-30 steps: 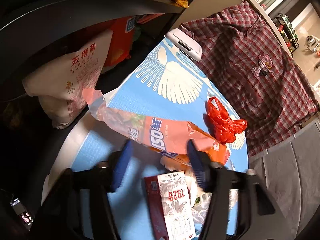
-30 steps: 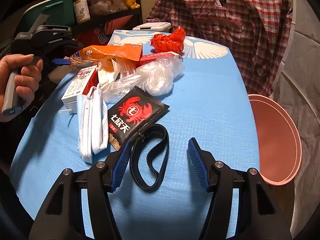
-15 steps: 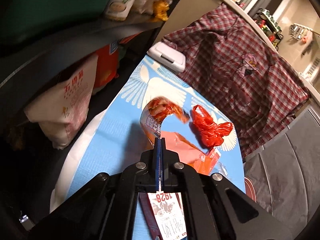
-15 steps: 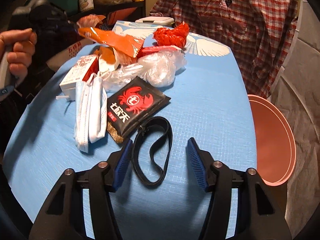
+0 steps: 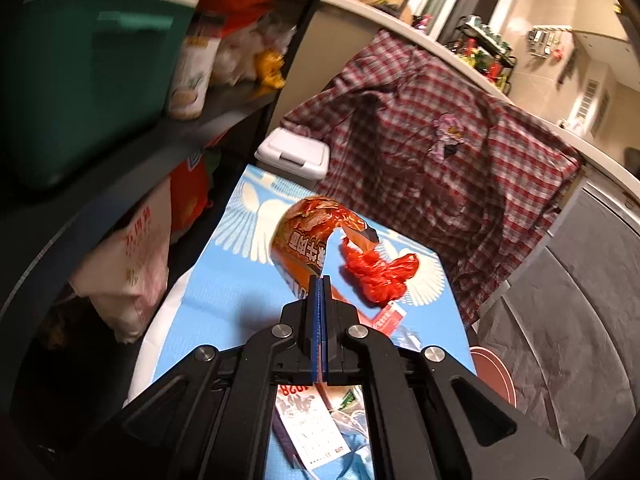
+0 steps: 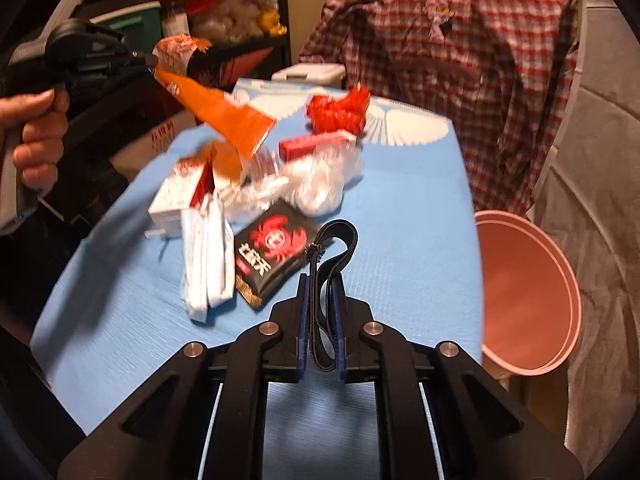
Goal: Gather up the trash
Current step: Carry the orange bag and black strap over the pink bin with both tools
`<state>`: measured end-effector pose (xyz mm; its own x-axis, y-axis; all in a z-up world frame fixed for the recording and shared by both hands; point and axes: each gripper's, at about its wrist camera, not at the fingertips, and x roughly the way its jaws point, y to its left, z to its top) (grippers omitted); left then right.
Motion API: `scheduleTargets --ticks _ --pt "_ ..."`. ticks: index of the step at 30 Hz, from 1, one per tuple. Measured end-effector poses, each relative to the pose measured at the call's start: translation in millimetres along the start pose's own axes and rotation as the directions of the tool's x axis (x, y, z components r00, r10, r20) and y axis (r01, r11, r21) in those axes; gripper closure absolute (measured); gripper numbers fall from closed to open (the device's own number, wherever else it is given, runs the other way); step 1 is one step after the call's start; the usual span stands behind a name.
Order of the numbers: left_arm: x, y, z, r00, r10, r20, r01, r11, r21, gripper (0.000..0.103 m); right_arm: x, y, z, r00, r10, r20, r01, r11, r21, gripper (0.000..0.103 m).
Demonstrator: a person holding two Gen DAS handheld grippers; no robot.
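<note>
From the left wrist camera, the left gripper (image 5: 319, 280) has its jaws pressed together on the edge of an orange snack wrapper (image 5: 310, 236), which curls up and away from the blue pads, lifted clear of the blue table (image 5: 224, 288). Just past the wrapper a crumpled red plastic bag (image 5: 378, 276) lies on the table, with a small red box (image 5: 388, 318) touching its near side. Beneath the gripper a white carton (image 5: 306, 424) lies flat. A white lidded box (image 5: 294, 156) stands at the far end of the table, beside a plaid shirt (image 5: 440, 168) draped over something behind it. From the right wrist camera, the right gripper (image 6: 320, 284) is closing its jaws around a black strap (image 6: 332, 256), one end of the loop between the pads and the rest lying on the table toward a black packet (image 6: 272, 252) with a red crab on it. Left of the packet lie white face masks (image 6: 208, 256), and behind it a heap of clear plastic wrap (image 6: 320, 180). At upper left, a hand (image 6: 36, 136) holds the left gripper, the orange wrapper hanging from it above the heap. A pink bin (image 6: 524, 296) stands just off the table's right edge.
</note>
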<state>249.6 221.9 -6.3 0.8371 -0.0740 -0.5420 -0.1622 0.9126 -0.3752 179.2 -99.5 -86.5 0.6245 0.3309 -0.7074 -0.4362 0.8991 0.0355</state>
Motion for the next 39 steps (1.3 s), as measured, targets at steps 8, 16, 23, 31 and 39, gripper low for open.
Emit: scheduleTargets --ticks 8,16,23,31,39 --pt "-39.2 -31.6 -1.1 0.997 -0.033 0.064 0.027 0.996 0.082 0.103 -40.5 -17.4 14.3 0.997 0.004 0.076 -0.007 0.999 0.044 0.092" --pt "-67.3 -68.8 -10.0 0.992 -0.086 0.092 0.069 0.983 0.173 0.103 -91.0 -42.7 53.8 0.99 0.001 0.138 -0.01 0.998 0.064 0.092" --pt "-74.8 -90.2 -16.8 0.989 -0.123 0.087 0.103 0.973 0.209 0.103 -119.3 -60.6 85.4 0.987 -0.022 0.16 0.022 1.0 0.002 0.092" --pt "-75.2 -113.9 -23.5 0.985 -0.154 0.082 0.131 0.963 0.236 0.103 -115.8 -105.4 95.8 0.982 -0.08 0.173 0.074 0.996 0.039 0.092" --pt "-68.2 -144.3 -33.8 0.982 -0.18 0.059 0.157 0.947 0.282 0.103 -105.8 -138.6 82.1 0.977 -0.121 0.178 0.101 0.988 0.121 0.092"
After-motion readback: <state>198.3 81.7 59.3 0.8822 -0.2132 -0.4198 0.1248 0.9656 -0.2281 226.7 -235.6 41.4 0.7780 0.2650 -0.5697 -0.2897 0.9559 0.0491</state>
